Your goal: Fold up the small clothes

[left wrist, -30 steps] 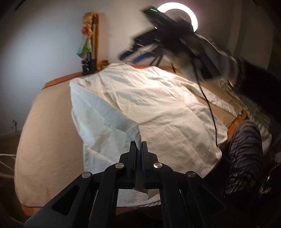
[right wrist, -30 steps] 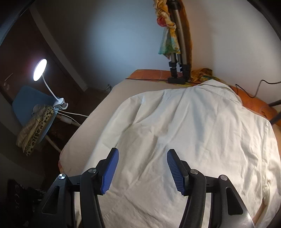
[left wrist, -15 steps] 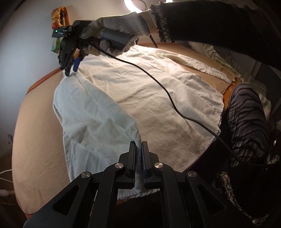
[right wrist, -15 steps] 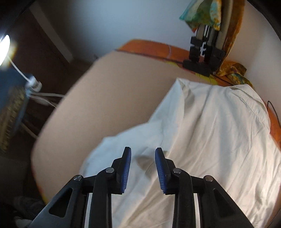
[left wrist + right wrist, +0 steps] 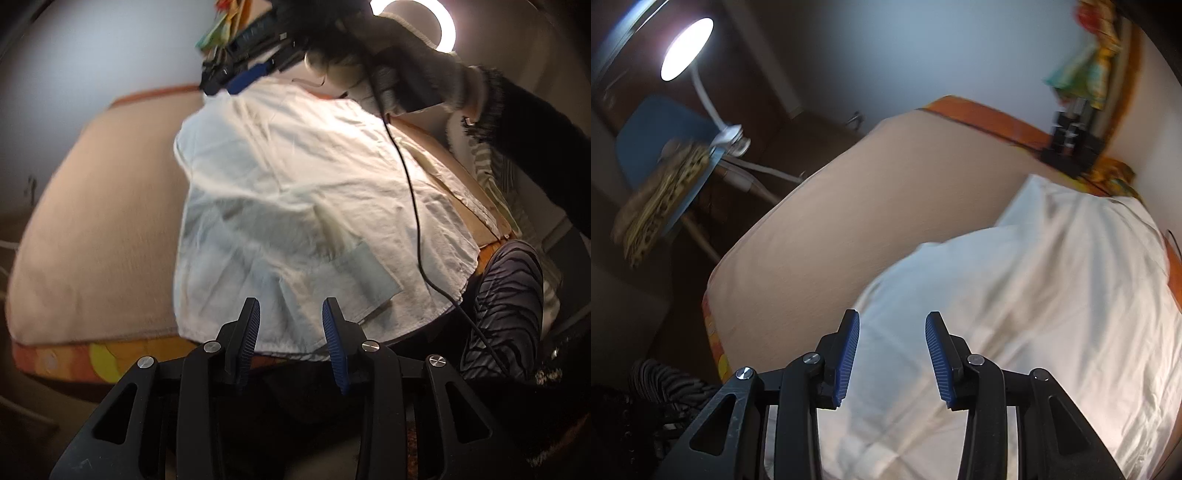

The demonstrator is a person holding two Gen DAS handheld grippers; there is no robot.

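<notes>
A white shirt [image 5: 303, 206] lies on the tan table, its left side folded over the body, a sleeve cuff [image 5: 373, 273] lying near the front hem. My left gripper [image 5: 290, 328] is open and empty, just above the shirt's near hem at the table's front edge. My right gripper [image 5: 892, 347] is open and empty above the shirt [image 5: 1027, 314], near its folded left edge. The right gripper also shows in the left wrist view [image 5: 240, 77], held by a gloved hand over the shirt's far corner.
The tan table top [image 5: 99, 221] has an orange edge [image 5: 110, 358]. A black stand with colourful cloth [image 5: 1075, 144] is at the far edge. A lamp [image 5: 687, 48] and a blue chair with patterned cloth [image 5: 661, 184] stand left. A cable [image 5: 413, 192] hangs across the shirt.
My left gripper has let go of the shirt's edge and opened, leaving the side folded over. My right gripper has opened wider and lifted back from the far corner.
</notes>
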